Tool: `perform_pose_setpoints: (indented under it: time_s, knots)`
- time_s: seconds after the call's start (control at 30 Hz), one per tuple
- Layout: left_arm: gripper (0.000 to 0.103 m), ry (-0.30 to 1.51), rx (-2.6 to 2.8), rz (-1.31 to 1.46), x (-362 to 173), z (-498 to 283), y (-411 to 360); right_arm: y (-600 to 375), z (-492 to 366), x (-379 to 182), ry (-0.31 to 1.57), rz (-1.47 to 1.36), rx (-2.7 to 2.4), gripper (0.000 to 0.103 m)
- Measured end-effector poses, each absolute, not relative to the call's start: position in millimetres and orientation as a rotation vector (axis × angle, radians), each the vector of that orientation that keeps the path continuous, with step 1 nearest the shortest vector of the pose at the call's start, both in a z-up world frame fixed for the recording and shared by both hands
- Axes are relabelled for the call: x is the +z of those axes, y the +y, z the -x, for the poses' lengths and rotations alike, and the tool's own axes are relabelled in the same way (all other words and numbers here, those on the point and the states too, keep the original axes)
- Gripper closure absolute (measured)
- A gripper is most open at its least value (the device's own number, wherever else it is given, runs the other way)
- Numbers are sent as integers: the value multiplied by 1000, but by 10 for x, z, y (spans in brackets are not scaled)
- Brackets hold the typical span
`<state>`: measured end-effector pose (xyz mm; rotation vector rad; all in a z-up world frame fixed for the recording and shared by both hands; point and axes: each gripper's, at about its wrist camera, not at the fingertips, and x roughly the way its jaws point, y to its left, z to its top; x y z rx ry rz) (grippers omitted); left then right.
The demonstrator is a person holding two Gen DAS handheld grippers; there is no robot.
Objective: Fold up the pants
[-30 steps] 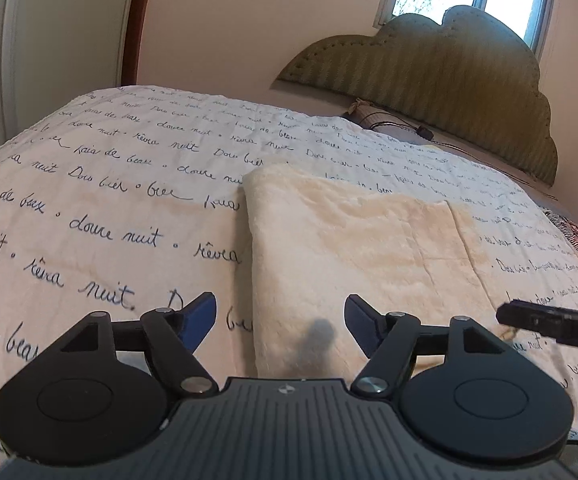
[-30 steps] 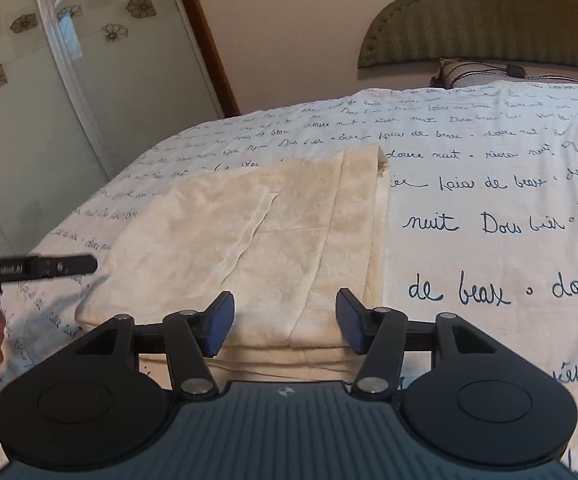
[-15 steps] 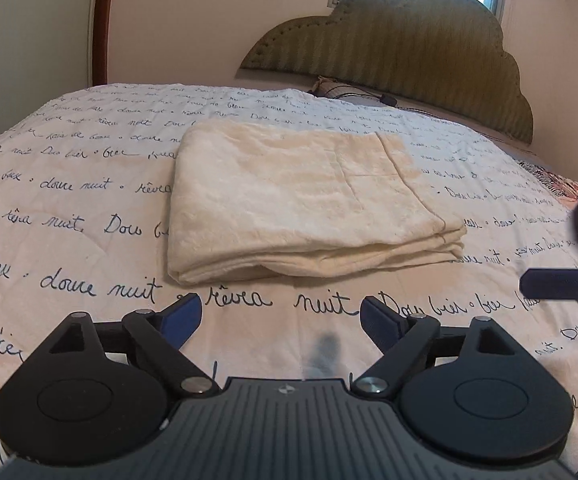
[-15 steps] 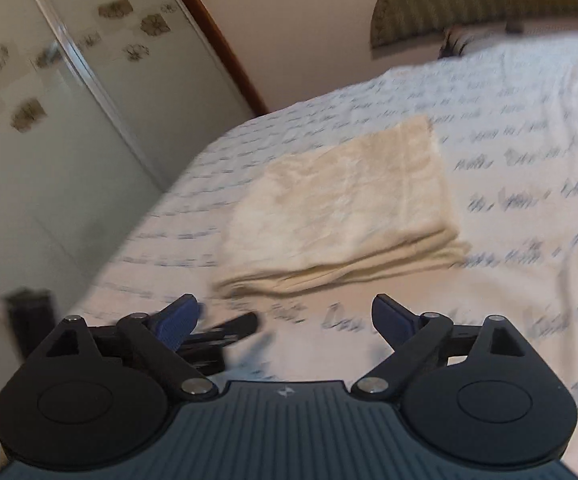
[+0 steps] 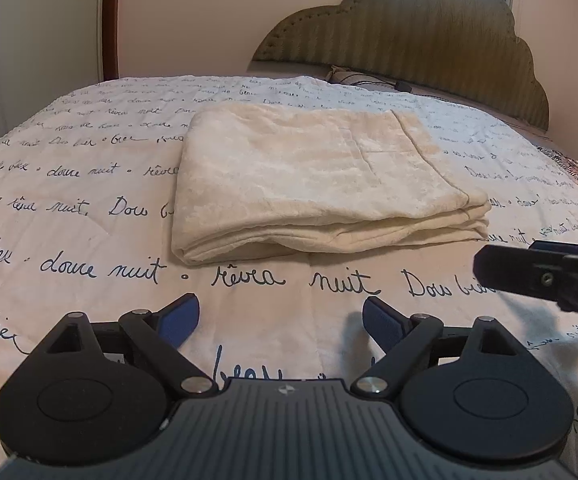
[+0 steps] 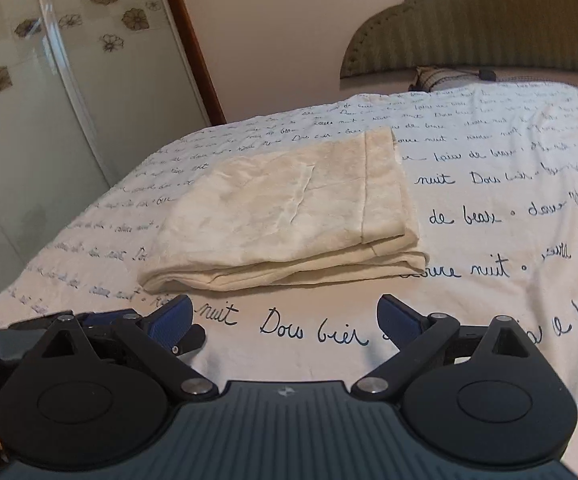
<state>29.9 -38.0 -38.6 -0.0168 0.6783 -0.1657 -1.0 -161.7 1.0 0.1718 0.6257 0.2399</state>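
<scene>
The cream pants (image 5: 313,176) lie folded into a flat rectangular stack on the bed; they also show in the right wrist view (image 6: 289,216). My left gripper (image 5: 281,320) is open and empty, held above the quilt a short way in front of the stack's near edge. My right gripper (image 6: 285,318) is open and empty, also short of the near edge. The right gripper's fingers (image 5: 537,276) reach into the left wrist view from the right. The left gripper's fingers (image 6: 185,340) show at the lower left of the right wrist view.
The white quilt with blue script (image 5: 89,200) covers the bed. A green padded headboard (image 5: 429,52) and a pillow (image 6: 441,78) are at the far end. A frosted glass door with flower prints (image 6: 49,100) stands left of the bed.
Both grippers have pulled back from over the folded pants toward the near side of the bed. The stack now lies fully ahead of both, untouched.
</scene>
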Motion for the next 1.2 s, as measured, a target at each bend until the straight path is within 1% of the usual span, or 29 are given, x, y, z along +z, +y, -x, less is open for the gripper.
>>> perform_pose_setpoints:
  time_s: [0.07, 0.3, 0.6, 0.83, 1.03, 1.2]
  knots:
    - [8, 671, -160, 2, -414, -302, -399, -1561, -15, -38, 627, -126, 215, 4]
    - [0, 676, -133, -34, -511, -338, -422, -1475, -27, -160, 665, -139, 222, 4]
    - [0, 673, -121, -50, -546, -329, -433, -1492, -22, -215, 675, -164, 207, 4]
    - [0, 658, -78, 32, -530, -314, -275, -1526, 8, -292, 690, -116, 173, 4]
    - [0, 673, -69, -19, -540, -330, -346, -1496, -14, -354, 702, -108, 186, 4]
    - [0, 673, -76, -2, -552, -333, -313, -1503, -32, -417, 702, -107, 183, 3]
